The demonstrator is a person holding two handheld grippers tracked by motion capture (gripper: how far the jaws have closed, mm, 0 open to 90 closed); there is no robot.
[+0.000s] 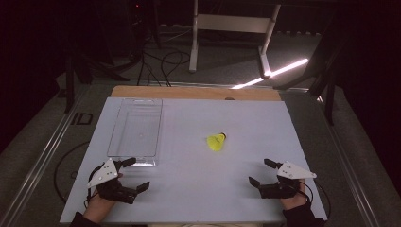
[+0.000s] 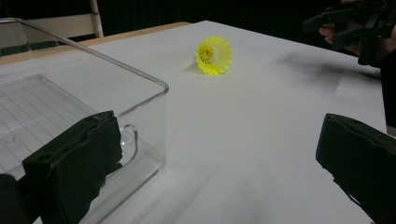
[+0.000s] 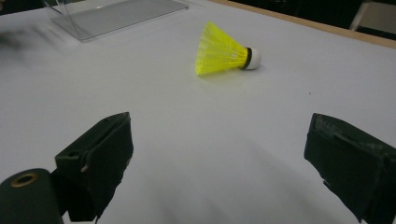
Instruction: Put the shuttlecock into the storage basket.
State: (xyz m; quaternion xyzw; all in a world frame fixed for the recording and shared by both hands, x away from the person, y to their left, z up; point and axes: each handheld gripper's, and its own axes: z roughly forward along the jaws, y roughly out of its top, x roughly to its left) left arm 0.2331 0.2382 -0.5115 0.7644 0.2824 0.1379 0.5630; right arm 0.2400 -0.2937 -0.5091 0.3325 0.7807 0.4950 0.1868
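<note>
A yellow shuttlecock [image 1: 217, 142] with a white cork tip lies on its side near the middle of the white table [image 1: 189, 189]; I also see the shuttlecock [image 2: 214, 55] from its open skirt end and the shuttlecock [image 3: 225, 50] side-on. A clear plastic tray [image 1: 136, 127] stands empty at the left, and its near corner [image 2: 154, 88] is close to my left jaw. My left gripper [image 1: 135, 174] rests open at the front left, just before the tray. My right gripper [image 1: 260, 171] rests open at the front right, nothing between its jaws.
A strip of wooden tabletop [image 1: 196, 92] shows along the far edge of the white surface. Behind it, on the dark floor, stand a white frame [image 1: 231, 23] and several cables [image 1: 161, 64]. A bright strip of light [image 1: 276, 73] lies on the floor at the back right.
</note>
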